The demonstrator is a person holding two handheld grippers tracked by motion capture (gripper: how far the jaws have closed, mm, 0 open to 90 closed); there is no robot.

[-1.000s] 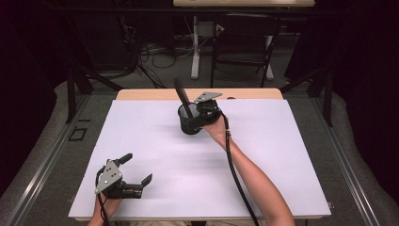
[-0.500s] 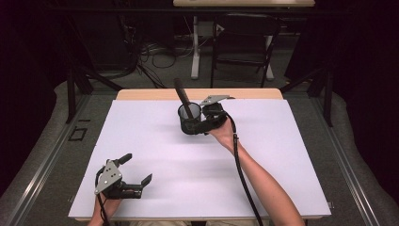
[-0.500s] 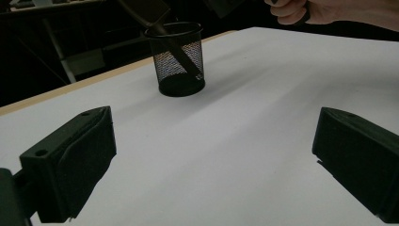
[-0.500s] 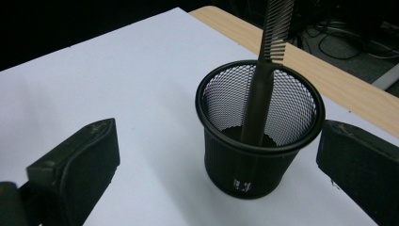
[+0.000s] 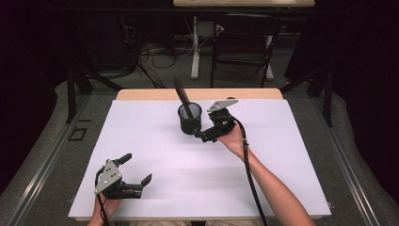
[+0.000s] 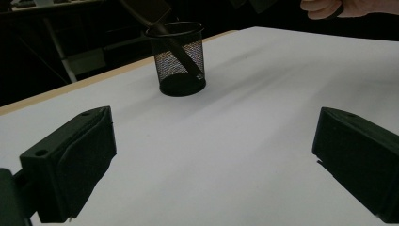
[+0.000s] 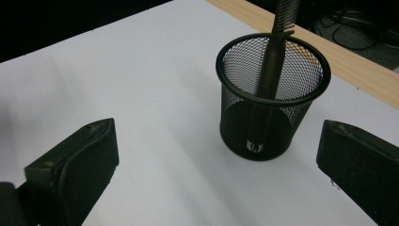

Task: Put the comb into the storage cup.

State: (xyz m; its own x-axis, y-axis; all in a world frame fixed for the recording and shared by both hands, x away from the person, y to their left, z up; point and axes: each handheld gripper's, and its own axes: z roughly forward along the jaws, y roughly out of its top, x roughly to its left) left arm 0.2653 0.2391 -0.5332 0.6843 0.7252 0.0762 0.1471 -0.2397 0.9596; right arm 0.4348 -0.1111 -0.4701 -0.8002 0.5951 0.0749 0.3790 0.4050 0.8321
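Note:
A black mesh cup point(image 5: 190, 120) stands upright on the white table top point(image 5: 155, 141), toward the far middle. A dark comb-like tool point(image 5: 181, 96) leans in it, its end sticking out up and to the left. My right gripper point(image 5: 204, 132) is just right of the cup, open and holding nothing. In the right gripper view the cup point(image 7: 272, 106) and the tool point(image 7: 277, 52) sit ahead of the jaws, nearer the right one. My left gripper point(image 5: 136, 169) rests open at the near left corner, far from the cup point(image 6: 180, 61).
A bare wooden strip point(image 5: 141, 94) runs along the table's far edge. Behind it are a chair point(image 5: 242, 42), cables and dark floor. The hand on the right gripper shows at the top of the left gripper view point(image 6: 339, 7).
My right gripper has drawn back to the right, from over the cup to beside it. The cup, the tool and the left gripper have stayed put.

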